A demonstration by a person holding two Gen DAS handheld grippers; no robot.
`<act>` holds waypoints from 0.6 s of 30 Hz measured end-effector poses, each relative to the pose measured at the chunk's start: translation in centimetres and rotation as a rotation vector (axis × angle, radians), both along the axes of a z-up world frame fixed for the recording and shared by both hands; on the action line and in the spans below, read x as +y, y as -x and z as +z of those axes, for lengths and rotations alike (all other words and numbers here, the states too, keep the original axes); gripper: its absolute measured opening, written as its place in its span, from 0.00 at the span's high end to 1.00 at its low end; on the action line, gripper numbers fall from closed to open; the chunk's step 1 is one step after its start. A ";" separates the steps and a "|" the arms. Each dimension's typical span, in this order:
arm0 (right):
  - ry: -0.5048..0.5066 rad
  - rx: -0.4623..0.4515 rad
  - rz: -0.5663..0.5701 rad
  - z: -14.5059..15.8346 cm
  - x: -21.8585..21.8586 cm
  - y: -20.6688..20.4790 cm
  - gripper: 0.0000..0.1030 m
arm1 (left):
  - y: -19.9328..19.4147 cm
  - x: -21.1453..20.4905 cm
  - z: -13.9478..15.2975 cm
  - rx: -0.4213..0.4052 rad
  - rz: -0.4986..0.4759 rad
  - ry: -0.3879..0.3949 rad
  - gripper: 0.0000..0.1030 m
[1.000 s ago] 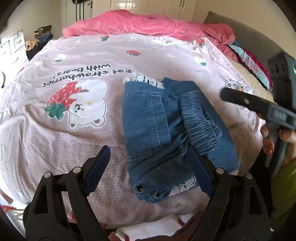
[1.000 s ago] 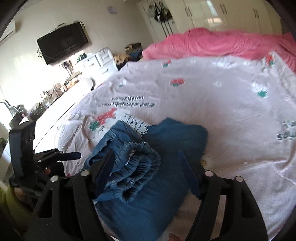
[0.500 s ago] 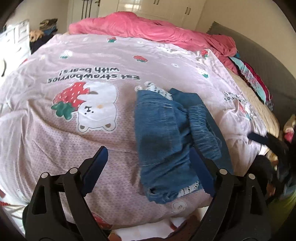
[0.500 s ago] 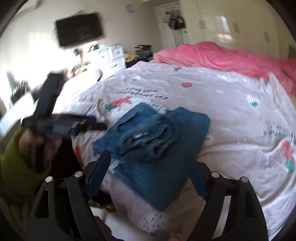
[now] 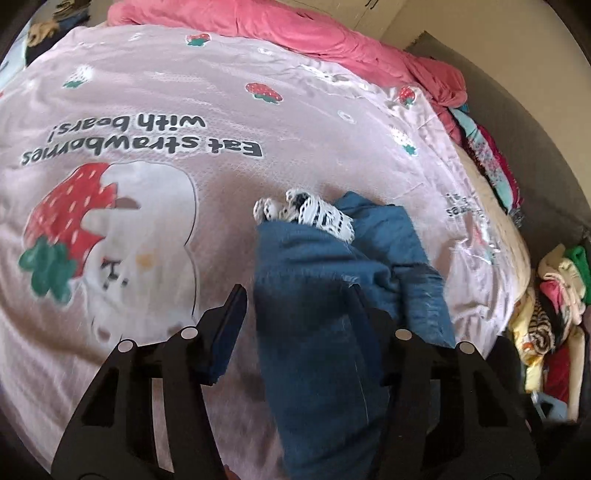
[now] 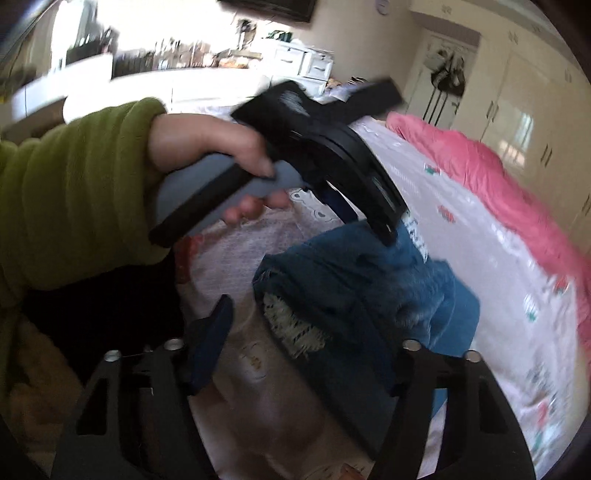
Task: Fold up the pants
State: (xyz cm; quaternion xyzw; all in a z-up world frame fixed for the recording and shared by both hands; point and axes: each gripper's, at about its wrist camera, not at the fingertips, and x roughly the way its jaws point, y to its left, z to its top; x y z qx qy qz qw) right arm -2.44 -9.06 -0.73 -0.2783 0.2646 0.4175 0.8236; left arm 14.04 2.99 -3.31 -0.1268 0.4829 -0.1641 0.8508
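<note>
Presently, both grippers are descending on the folded blue denim pants with white lace trim (image 5: 332, 295), which are lying near the front edge of the bed with the pale pink strawberry-and-bear printed cover (image 5: 147, 110).

Risk, as a judgement: the bundle is bulky and loosely stacked, so a bite taking only the top layer would be peeling the fold open, and uneven pulling between the two hands would be skewing it. The pants are also sitting close to the bed edge, where a drag could be sliding them off.

Left gripper (image 5: 295, 314): jaws have just been closing and are standing about half open, straddling the left part of the denim; its left finger is over bare cover, its right finger is over the cloth. No pinch is evident.

Right gripper (image 6: 295, 332): jaws have likewise just been closing, about half open, with the lace-edged corner of the pants between them. The picture is blurred; no grip is showing.

Further off, a hand in a green fleece sleeve (image 6: 207, 147) is carrying the left gripper. Beyond, a crumpled pink blanket (image 5: 295, 26) is lying at the far end of the bed.
</note>
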 end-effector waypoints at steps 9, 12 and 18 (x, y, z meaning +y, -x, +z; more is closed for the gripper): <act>0.176 -0.102 0.061 -1.5 3.8 -1.7 0.61 | 0.4 0.9 -1.6 -0.024 -0.012 0.050 0.50; 0.184 -0.078 0.077 -2.2 4.6 -2.7 0.71 | 0.4 0.8 -1.7 -0.031 -0.013 0.043 0.50; 0.151 0.089 0.121 -2.4 4.1 -2.1 0.97 | 0.3 0.9 -2.0 -0.034 -0.017 0.061 0.45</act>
